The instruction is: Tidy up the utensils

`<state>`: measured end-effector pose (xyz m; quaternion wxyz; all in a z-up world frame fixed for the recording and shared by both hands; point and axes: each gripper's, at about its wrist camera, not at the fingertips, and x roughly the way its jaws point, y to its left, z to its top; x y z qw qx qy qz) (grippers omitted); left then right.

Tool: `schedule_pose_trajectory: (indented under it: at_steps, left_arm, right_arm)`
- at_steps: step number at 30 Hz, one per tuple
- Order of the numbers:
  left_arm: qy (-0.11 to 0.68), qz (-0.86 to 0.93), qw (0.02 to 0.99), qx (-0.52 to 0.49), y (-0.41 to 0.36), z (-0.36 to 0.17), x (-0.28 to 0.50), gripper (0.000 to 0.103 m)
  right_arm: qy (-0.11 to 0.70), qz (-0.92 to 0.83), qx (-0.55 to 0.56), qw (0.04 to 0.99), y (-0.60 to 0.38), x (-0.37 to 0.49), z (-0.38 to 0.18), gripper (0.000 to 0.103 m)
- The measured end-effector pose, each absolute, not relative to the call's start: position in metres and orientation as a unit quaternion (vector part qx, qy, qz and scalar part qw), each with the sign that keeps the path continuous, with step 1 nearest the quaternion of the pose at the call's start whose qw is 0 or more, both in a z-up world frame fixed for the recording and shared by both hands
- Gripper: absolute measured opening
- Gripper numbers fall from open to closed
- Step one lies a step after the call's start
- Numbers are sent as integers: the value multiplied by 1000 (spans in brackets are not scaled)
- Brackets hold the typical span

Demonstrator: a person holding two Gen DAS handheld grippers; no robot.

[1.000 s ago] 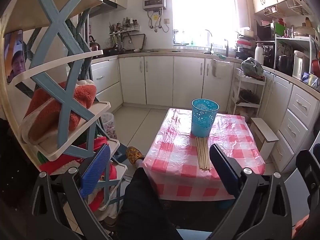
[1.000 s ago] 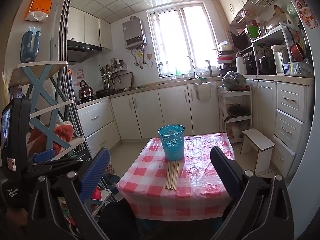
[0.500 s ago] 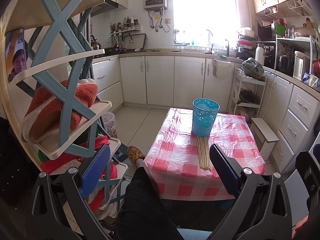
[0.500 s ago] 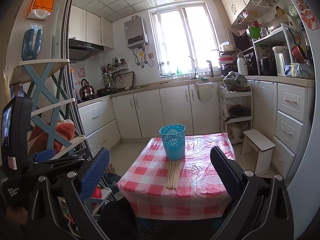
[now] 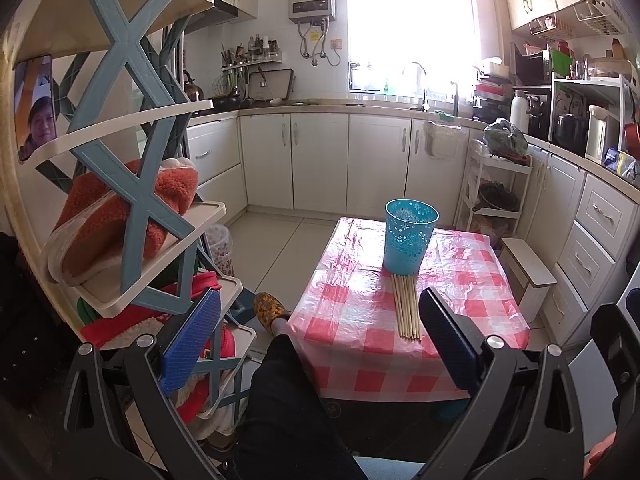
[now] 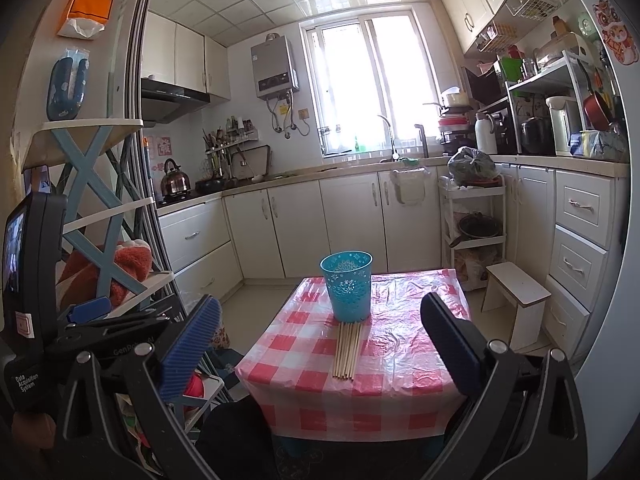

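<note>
while both views have crept only a touch nearer over the last second, nothing on the table has moved:
table (image 5: pixel 360 320): low, under a pink checked cloth, ahead of both grippers.
cup (image 6: pixel 346 286): blue, upright, empty as far as can be seen, same place as before.
chopsticks (image 6: pixel 347 350): neat bundle flat on the cloth, far ends touching the cup's base, untouched.
left gripper (image 5: pixel 316 336): spread wide, holding nothing, well short of the table.
right gripper (image 6: pixel 320 340): also spread, empty.
meaning: approach only; sorting not yet begun.
</note>
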<state>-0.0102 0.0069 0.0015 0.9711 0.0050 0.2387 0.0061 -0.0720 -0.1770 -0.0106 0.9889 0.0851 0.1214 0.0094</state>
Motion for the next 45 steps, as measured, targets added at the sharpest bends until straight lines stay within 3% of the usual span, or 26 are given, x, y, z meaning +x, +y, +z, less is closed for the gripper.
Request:
schedule_pose_trajectory:
  at_steps: [45]
  left_arm:
    - [225, 4, 974, -1, 12, 10, -24, 95]
  right_arm:
    - [109, 13, 80, 991, -175, -85, -4, 97]
